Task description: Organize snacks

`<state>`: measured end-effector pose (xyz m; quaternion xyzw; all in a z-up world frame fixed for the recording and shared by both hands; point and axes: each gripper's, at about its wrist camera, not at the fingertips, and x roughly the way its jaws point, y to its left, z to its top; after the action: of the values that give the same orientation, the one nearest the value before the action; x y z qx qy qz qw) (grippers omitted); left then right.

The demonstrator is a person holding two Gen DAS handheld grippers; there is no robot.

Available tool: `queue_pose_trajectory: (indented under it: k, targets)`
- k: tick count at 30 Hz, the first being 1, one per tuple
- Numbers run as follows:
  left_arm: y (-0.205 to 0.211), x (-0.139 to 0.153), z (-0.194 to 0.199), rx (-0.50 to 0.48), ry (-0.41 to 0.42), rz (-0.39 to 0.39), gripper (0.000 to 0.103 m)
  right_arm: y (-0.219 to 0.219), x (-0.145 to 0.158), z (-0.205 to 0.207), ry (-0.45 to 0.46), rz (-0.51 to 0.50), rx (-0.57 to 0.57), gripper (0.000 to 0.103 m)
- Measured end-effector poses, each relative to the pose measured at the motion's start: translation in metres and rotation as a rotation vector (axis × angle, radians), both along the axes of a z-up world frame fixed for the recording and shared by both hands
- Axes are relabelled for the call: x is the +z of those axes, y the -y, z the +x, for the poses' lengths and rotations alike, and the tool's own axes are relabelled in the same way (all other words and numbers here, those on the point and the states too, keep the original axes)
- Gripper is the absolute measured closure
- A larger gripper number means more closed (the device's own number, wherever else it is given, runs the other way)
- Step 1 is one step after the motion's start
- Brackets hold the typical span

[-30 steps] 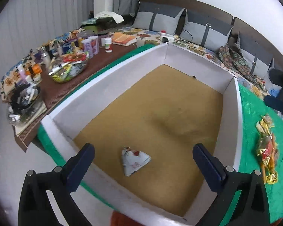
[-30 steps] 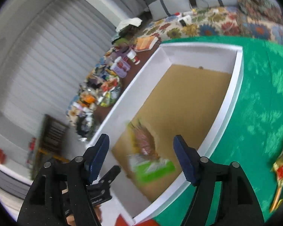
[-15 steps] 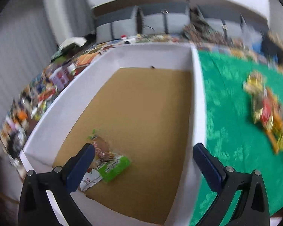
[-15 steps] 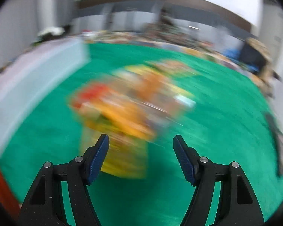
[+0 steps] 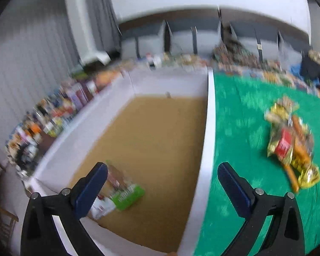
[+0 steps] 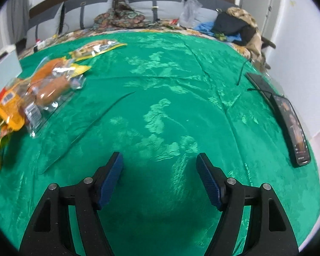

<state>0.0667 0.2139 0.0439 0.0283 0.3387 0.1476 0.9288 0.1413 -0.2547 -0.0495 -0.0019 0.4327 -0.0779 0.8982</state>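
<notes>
Both pairs of jaws are spread wide and empty — the right gripper (image 6: 160, 170) over bare green cloth (image 6: 170, 81), the left gripper (image 5: 162, 183) over the box (image 5: 208, 128) wall.

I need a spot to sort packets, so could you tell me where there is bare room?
The green cloth is bare between the snack pile and the phone. Most of the box floor is free beyond two packets in its near corner. The shelf beside the box is crowded.

Both wrist views look down, sharing the green cloth (image 6: 160, 85).
</notes>
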Motion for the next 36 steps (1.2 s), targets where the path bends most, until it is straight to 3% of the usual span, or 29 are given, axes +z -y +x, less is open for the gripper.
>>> queue_pose_trajectory:
  k: [3, 6, 8, 12, 15, 19, 27, 36]
  targets:
    - [0.028, 0.025, -0.016, -0.077, 0.099, -0.042, 0.001, 0.012, -0.007, 0.002, -0.011, 0.073, -0.019, 0.019]
    - [0.066, 0.033, -0.022, -0.215, 0.105, -0.149, 0.0, 0.011, -0.008, 0.001, -0.015, 0.071, -0.017, 0.017]
    - [0.094, 0.024, -0.019, -0.306, 0.062, -0.212, 0.0, 0.011, -0.009, 0.002, -0.015, 0.076, -0.015, 0.016]
    - [0.147, -0.03, 0.001, -0.416, -0.134, -0.307, 0.0, 0.011, -0.01, 0.002, -0.015, 0.076, -0.015, 0.016]
    - [0.17, -0.078, 0.018, -0.431, -0.265, -0.27, 0.0, 0.011, -0.01, 0.003, -0.015, 0.077, -0.015, 0.016]
    - [0.182, -0.109, 0.038, -0.422, -0.291, -0.198, 0.001, 0.01, -0.01, 0.003, -0.015, 0.077, -0.016, 0.016]
    - [0.178, -0.133, 0.071, -0.409, -0.286, -0.181, 0.001, 0.01, -0.01, 0.003, -0.015, 0.078, -0.016, 0.015]
    - [0.172, -0.137, 0.067, -0.383, -0.263, -0.179, 0.0, 0.01, -0.01, 0.003, -0.015, 0.078, -0.016, 0.015]
